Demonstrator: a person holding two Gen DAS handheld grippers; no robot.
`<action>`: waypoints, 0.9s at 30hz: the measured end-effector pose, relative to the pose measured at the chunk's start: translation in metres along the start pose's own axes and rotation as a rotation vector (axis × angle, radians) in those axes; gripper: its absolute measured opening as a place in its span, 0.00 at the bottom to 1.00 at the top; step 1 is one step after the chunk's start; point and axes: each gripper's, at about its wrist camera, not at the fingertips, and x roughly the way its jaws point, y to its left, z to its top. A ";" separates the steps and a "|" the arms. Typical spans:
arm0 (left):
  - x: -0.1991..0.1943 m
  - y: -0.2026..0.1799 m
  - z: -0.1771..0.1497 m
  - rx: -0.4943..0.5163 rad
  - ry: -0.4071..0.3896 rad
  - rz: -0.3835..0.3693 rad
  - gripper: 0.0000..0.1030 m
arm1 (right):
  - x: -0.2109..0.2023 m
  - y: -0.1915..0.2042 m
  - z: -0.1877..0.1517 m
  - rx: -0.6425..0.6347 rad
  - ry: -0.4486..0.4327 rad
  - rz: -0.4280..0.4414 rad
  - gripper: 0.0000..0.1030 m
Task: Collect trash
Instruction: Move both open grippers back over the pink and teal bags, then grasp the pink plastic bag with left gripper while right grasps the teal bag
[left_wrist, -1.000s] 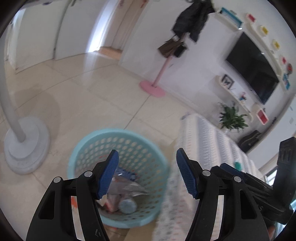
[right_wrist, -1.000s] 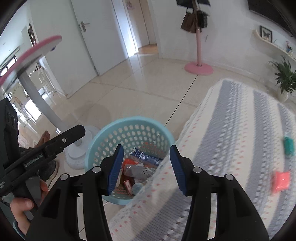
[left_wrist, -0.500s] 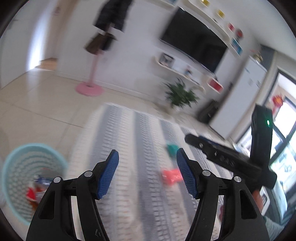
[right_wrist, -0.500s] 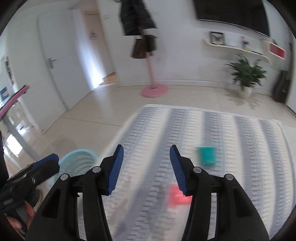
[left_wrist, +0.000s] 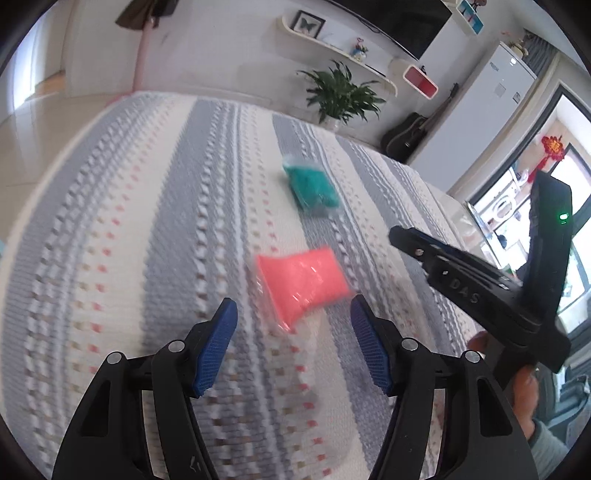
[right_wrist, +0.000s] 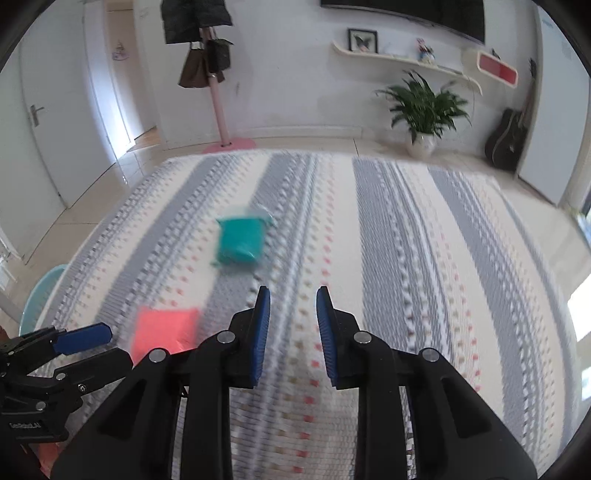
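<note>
A pink packet (left_wrist: 303, 282) lies on the striped table cloth (left_wrist: 147, 258), just ahead of my open, empty left gripper (left_wrist: 291, 314). A teal packet (left_wrist: 312, 186) lies farther back. In the right wrist view the teal packet (right_wrist: 240, 240) is ahead and to the left of my right gripper (right_wrist: 293, 295), which is open a little and empty. The pink packet (right_wrist: 164, 328) is at the left, by the left gripper's blue fingertip (right_wrist: 83, 338). The rim of the light blue trash basket (right_wrist: 38, 295) shows past the table's left edge.
A pink coat stand (right_wrist: 218, 92) with bags stands on the tiled floor behind the table. A potted plant (right_wrist: 424, 107) and a guitar (right_wrist: 508, 140) stand by the far wall. The right gripper's body (left_wrist: 480, 291) reaches in from the right in the left wrist view.
Both grippers have swung from over the basket to the table top. The left one has closed in on the pink packet. The right gripper's jaws have narrowed.
</note>
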 end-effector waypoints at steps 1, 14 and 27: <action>0.002 -0.002 -0.003 0.003 0.009 -0.018 0.59 | 0.002 -0.004 -0.002 0.017 0.011 0.008 0.22; 0.016 -0.033 -0.015 0.120 0.041 -0.151 0.59 | -0.008 -0.029 -0.005 0.126 -0.019 0.054 0.22; 0.035 -0.024 0.027 0.211 0.041 -0.020 0.76 | -0.002 -0.018 0.013 0.087 -0.008 0.101 0.22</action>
